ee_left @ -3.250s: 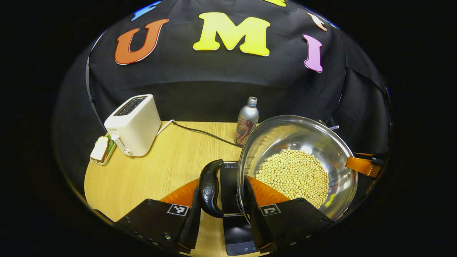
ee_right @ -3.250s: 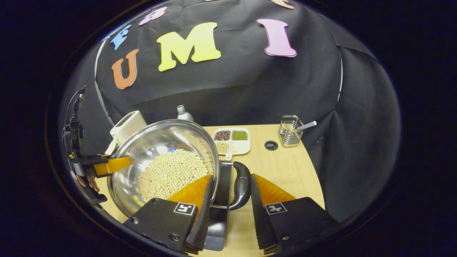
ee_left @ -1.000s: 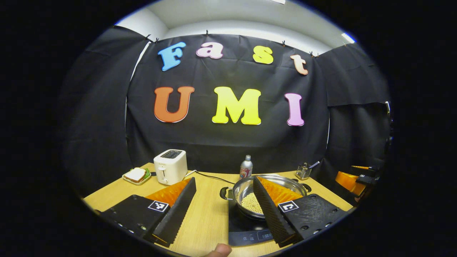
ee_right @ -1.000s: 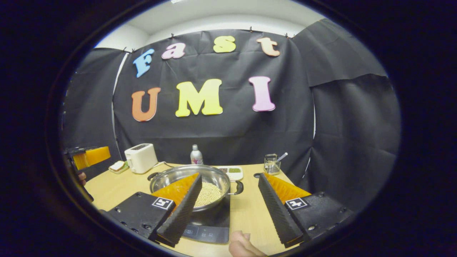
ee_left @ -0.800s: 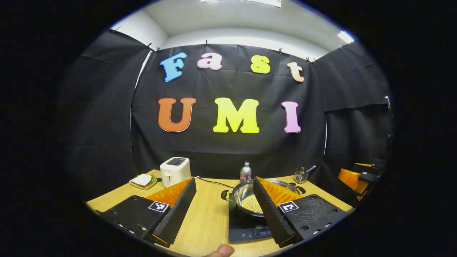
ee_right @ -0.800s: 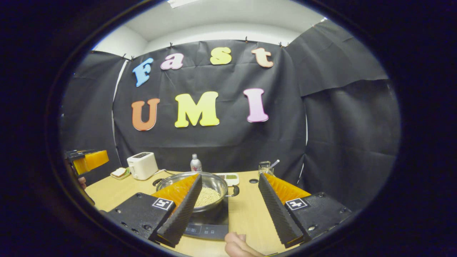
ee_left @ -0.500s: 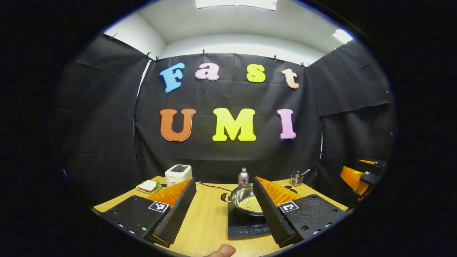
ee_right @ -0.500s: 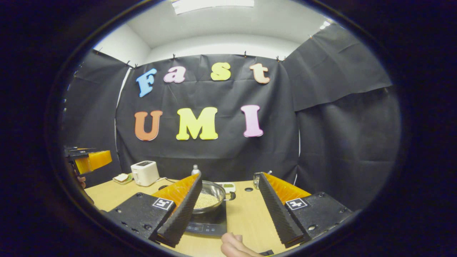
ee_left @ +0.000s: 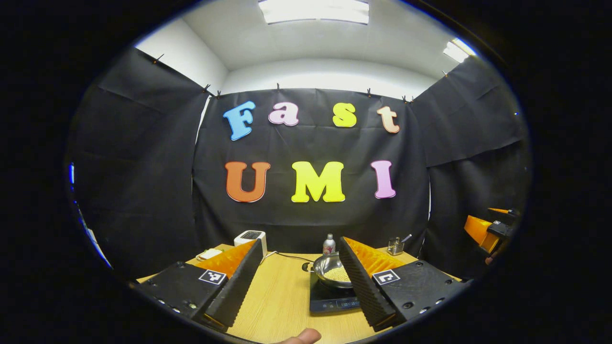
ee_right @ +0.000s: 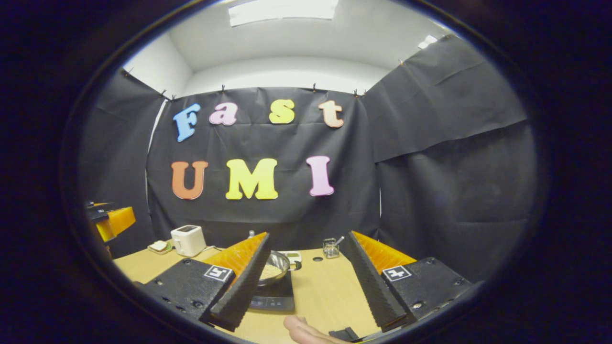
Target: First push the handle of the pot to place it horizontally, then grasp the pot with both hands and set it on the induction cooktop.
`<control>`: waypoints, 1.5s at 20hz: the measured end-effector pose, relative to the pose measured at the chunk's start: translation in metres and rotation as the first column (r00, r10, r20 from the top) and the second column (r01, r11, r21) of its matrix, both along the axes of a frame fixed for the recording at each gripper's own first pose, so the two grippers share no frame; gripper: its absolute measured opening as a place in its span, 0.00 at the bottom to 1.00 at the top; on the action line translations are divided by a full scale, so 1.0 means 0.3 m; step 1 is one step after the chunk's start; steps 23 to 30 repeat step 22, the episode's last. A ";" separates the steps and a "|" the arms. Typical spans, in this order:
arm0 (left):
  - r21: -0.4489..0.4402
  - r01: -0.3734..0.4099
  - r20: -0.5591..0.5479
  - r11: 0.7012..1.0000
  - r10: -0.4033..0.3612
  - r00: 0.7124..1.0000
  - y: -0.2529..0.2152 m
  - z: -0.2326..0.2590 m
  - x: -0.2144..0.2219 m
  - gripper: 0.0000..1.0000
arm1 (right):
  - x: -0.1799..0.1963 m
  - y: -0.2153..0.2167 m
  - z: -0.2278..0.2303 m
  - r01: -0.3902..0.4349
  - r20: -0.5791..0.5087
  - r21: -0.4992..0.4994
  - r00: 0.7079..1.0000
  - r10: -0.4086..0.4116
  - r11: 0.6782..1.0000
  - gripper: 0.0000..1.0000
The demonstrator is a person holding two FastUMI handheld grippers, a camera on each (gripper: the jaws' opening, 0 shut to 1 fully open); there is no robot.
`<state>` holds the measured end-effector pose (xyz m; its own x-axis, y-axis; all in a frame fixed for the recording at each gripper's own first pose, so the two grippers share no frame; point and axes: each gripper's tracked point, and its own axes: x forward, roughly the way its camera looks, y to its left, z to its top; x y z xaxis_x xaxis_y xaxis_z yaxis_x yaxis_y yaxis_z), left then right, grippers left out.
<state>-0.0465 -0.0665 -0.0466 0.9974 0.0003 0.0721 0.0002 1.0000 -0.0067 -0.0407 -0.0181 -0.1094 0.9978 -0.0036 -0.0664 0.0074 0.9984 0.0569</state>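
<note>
Stainless steel gleams at the middle of the wooden table (ee_left: 282, 296), where the pot (ee_left: 331, 273), filled with pale round beans, sits on the black induction cooktop (ee_left: 330, 301). In the left gripper view the left gripper (ee_left: 300, 248) hangs well back from the table with its two fingers spread wide and nothing between them; its right finger cuts across the pot's near side and hides part of the rim, while one black side handle pokes out at the pot's left. A white toaster (ee_left: 249, 237) stands at the far left with a plate of sandwich (ee_left: 208, 253) beside it, both partly hidden behind the left finger. A small metal bottle (ee_left: 328, 244) stands just behind the pot, and a wire utensil holder (ee_left: 395, 245) sits farther right. At the right edge the right gripper (ee_left: 487, 230) shows as an orange and black shape, too cut off to judge from there. In the right gripper view, the right gripper (ee_right: 306, 246) is likewise wide apart and empty, its left finger covering most of the pot (ee_right: 277, 267) and the cooktop (ee_right: 275, 298). A small divided tray (ee_right: 291, 256) behind the pot is hard to make out. The toaster (ee_right: 188, 240) stands far left, and a fingertip (ee_right: 306, 329) intrudes at the bottom edge.
</note>
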 end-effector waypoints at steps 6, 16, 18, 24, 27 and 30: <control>0.000 0.015 0.045 1.000 -0.015 0.999 0.018 0.034 -0.029 0.95 | -0.027 -0.026 0.012 0.010 0.006 0.004 1.000 -0.010 1.000 0.97; 0.003 0.021 0.017 1.000 -0.021 1.000 0.049 0.011 -0.017 0.95 | -0.049 0.018 0.066 -0.056 0.061 0.012 0.997 0.055 0.998 0.97; 0.003 0.028 0.026 1.000 -0.028 0.999 0.041 0.023 -0.024 0.95 | -0.057 0.020 0.071 -0.058 0.069 0.014 0.996 0.057 0.998 0.99; 0.008 0.032 0.025 0.999 -0.032 0.999 0.049 0.035 -0.017 0.95 | -0.062 0.024 0.060 -0.059 0.054 0.010 0.997 0.058 0.998 0.97; 0.008 0.032 0.025 0.999 -0.032 0.999 0.049 0.035 -0.017 0.95 | -0.062 0.024 0.060 -0.059 0.054 0.010 0.997 0.058 0.998 0.97; 0.008 0.032 0.025 0.999 -0.032 0.999 0.049 0.035 -0.017 0.95 | -0.062 0.024 0.060 -0.059 0.054 0.010 0.997 0.058 0.998 0.97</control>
